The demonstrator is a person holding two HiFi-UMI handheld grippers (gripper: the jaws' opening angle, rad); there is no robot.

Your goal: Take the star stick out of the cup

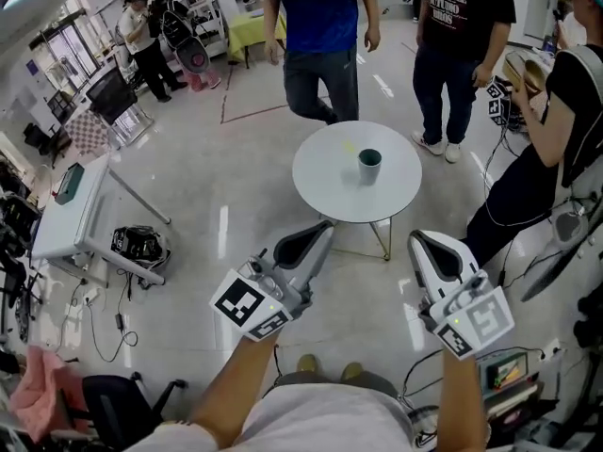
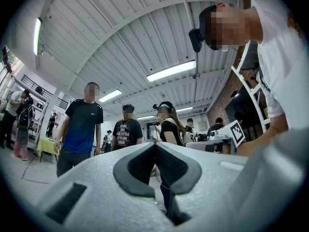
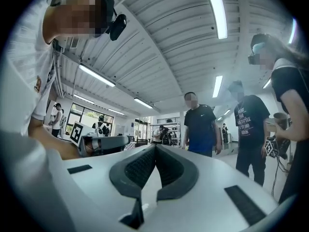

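Observation:
In the head view a dark green cup (image 1: 369, 167) stands upright on the right half of a round white table (image 1: 325, 182). No stick shows above its rim; a faint yellow mark (image 1: 350, 147) lies on the tabletop just left of it, too small to tell what it is. My left gripper (image 1: 326, 225) and right gripper (image 1: 415, 238) hover side by side short of the table's near edge, both shut and holding nothing. Both gripper views point upward at the ceiling, so the left gripper (image 2: 154, 145) and right gripper (image 3: 155, 148) show touching pads and no cup.
Three people stand around the table: one in a blue shirt (image 1: 320, 26) behind it, one in a black T-shirt (image 1: 462, 26) at the back right, one in black (image 1: 565, 111) at the right. A white desk (image 1: 75, 215) and cables lie on the left.

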